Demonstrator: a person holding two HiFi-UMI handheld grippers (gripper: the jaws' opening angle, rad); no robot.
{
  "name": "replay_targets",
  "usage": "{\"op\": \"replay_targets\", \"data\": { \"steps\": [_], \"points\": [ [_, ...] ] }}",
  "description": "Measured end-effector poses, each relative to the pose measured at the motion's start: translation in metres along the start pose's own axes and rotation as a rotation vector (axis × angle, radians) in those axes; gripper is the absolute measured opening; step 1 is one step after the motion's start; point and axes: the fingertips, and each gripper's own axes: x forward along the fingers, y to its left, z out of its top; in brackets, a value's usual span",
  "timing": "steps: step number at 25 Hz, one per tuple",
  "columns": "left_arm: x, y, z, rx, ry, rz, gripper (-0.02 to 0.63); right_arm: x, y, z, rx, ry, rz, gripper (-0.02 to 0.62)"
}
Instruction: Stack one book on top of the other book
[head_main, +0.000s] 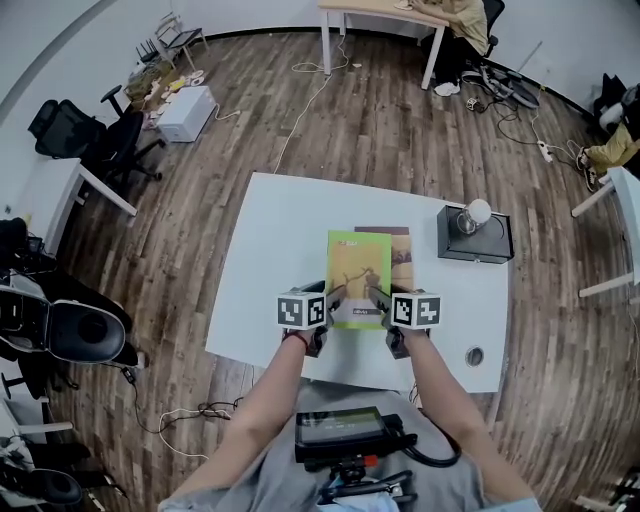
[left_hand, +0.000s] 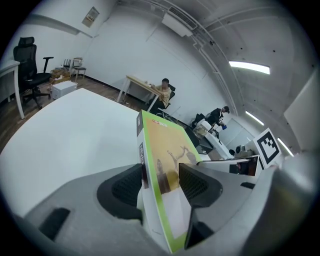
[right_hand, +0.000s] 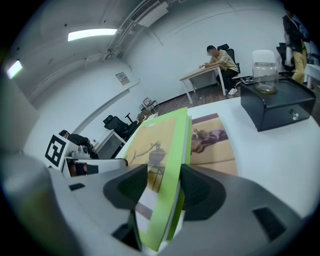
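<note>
From the head view, both grippers meet at the near edge of the white table (head_main: 280, 260), low in the middle of the frame. The left gripper (head_main: 335, 297) and right gripper (head_main: 378, 298) each have hold of a near corner of the green book (head_main: 358, 275). That book covers the left part of the brown book (head_main: 402, 250), which lies flat just right of centre. At the right sits a black box (head_main: 490, 245) with a jar (head_main: 474, 214) on top.

The left gripper view shows what the overhead one cannot: the left gripper (left_hand: 160, 182) is clenched on the green book (left_hand: 167, 150), pads pressed to cover and underside, with the spine facing the lens. The brown book is hidden here.

The right gripper view gives the other side. The right gripper (right_hand: 167, 185) is clamped on the green book (right_hand: 160, 140) at its page edge, and the book is tilted. The brown book (right_hand: 215, 145) lies on the table right of centre, partly under the green one. Whether they touch I cannot tell. The black box (right_hand: 277, 102) and jar (right_hand: 264, 76) stand at the upper right.
</note>
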Motion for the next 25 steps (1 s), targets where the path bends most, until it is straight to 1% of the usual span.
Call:
{"op": "replay_targets", "data": {
  "steps": [6,11,17,25],
  "points": [
    [0.025,-0.019,0.000,0.015,0.029,-0.017,0.241,-0.011,-0.028,0.007,0.009,-0.009,-0.021,0.195],
    [0.049,-0.034,0.001,0.018,0.060,-0.021,0.241,-0.017,-0.054,0.013,0.003,0.006,-0.035,0.195],
    [0.070,-0.043,-0.001,0.007,0.091,-0.036,0.241,-0.017,-0.079,0.017,0.005,0.036,-0.010,0.195],
    [0.082,-0.042,-0.007,0.008,0.122,-0.032,0.233,-0.008,-0.093,0.015,-0.002,0.066,0.020,0.195]
  ]
}}
